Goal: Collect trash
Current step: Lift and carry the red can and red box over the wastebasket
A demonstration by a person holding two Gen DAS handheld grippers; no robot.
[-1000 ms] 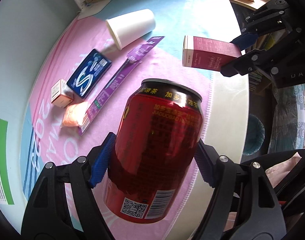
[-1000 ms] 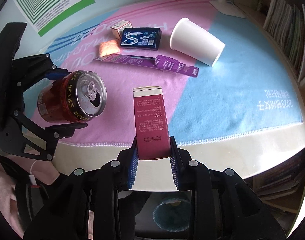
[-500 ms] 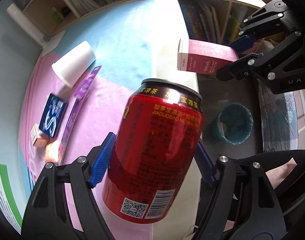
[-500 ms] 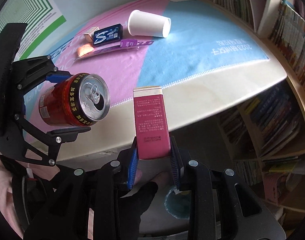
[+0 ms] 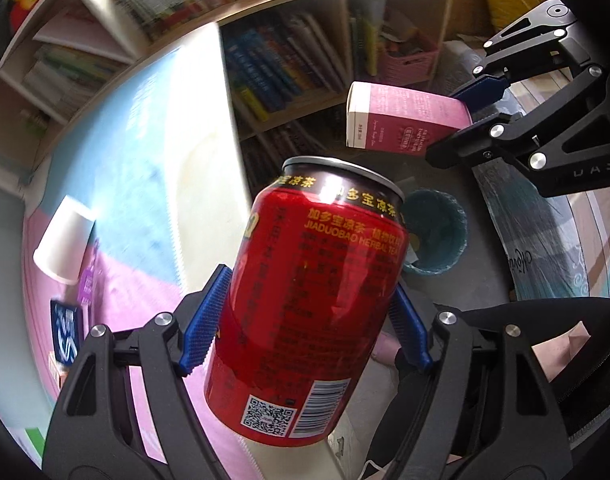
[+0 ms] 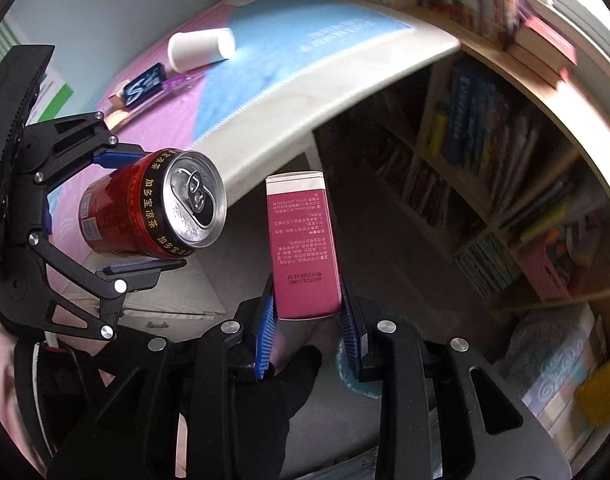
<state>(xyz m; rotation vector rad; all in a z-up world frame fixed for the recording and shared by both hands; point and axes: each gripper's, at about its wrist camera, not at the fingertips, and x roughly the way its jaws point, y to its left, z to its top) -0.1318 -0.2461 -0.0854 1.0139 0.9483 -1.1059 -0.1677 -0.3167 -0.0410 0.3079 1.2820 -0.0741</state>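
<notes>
My left gripper (image 5: 305, 320) is shut on a red drink can (image 5: 317, 300), held in the air past the table's edge. My right gripper (image 6: 307, 320) is shut on a magenta carton (image 6: 301, 240); the carton also shows in the left wrist view (image 5: 401, 124) above a teal waste bin (image 5: 437, 232) on the floor. The can and left gripper show in the right wrist view (image 6: 153, 204), left of the carton. A sliver of the bin (image 6: 347, 376) shows below the right gripper.
On the table's pink and blue cloth (image 6: 265, 52) lie a white paper cup (image 6: 201, 48), a blue gum pack (image 6: 143, 84), a purple strip (image 6: 177, 80) and small items. Bookshelves (image 6: 485, 152) stand beside the table. A patterned rug (image 5: 525, 220) lies by the bin.
Both grippers have swung away from the table with the can and carton still held. The view now faces the floor, bin and bookshelves; the table items have slid to the left.
</notes>
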